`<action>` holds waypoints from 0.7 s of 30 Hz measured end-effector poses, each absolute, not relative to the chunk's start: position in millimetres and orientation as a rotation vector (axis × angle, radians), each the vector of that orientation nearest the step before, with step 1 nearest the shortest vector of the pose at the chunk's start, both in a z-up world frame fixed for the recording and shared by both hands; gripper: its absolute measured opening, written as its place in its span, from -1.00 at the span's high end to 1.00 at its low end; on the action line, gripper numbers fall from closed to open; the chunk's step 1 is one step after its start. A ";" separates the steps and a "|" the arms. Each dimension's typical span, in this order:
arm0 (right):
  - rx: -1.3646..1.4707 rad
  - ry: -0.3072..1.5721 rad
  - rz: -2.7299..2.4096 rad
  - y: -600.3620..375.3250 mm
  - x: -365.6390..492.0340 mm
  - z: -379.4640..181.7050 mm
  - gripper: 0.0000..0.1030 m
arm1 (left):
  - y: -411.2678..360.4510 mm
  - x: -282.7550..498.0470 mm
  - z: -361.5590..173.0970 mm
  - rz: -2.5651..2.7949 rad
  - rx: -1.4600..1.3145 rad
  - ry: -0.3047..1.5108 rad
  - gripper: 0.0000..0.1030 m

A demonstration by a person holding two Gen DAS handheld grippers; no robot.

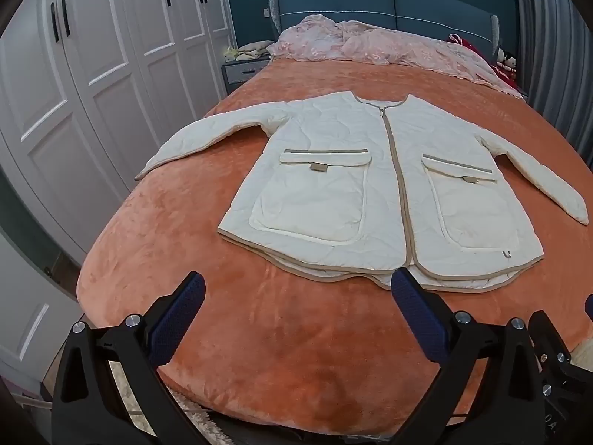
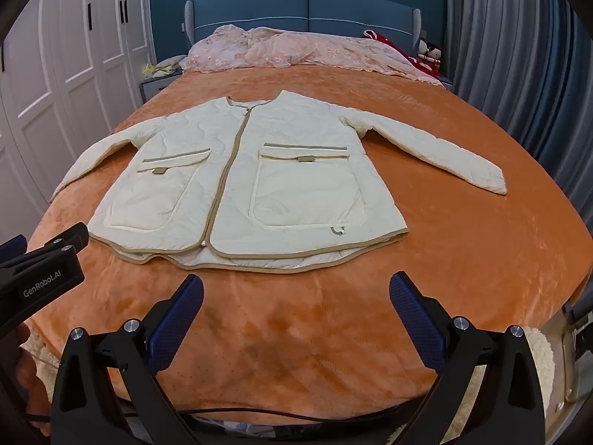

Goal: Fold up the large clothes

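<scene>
A cream quilted jacket (image 1: 333, 185) (image 2: 252, 181) with tan trim lies flat and zipped on the orange bedspread (image 1: 278, 333) (image 2: 296, 333), front up, both sleeves spread out to the sides, hem toward me. My left gripper (image 1: 298, 289) hovers over the bedspread just short of the hem, open, nothing between its blue pads. My right gripper (image 2: 296, 291) hangs likewise before the hem, open and empty. The left gripper's body also shows at the left edge of the right wrist view.
A crumpled pink quilt (image 1: 370, 46) (image 2: 296, 50) lies at the blue headboard (image 2: 304, 9). White wardrobe doors (image 1: 92, 55) line the left side, grey curtains (image 2: 519, 55) the right. A nightstand (image 1: 241, 68) stands by the bed's far left corner. Red soft toys (image 2: 426, 55) sit at the far right.
</scene>
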State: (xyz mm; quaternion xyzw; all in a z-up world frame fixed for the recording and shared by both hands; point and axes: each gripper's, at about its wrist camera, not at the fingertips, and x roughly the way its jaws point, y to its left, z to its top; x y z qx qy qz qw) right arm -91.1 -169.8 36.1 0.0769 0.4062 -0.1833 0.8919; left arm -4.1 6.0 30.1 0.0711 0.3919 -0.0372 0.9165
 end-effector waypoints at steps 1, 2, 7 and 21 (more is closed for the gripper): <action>0.159 0.841 -0.380 -169.5 -91.3 35.2 -0.90 | 6.4 -4.3 30.2 -0.077 0.146 0.807 -0.91; 0.157 0.842 -0.380 -169.3 -91.1 34.8 -0.90 | 6.7 -4.5 30.3 -0.078 0.145 0.807 -0.91; 0.155 0.842 -0.379 -169.2 -91.1 34.8 -0.90 | 8.0 -3.3 30.5 -0.074 0.147 0.807 -0.91; 0.164 0.839 -0.372 -167.5 -91.0 34.8 -0.90 | 5.6 -2.7 30.0 -0.066 0.151 0.806 -0.91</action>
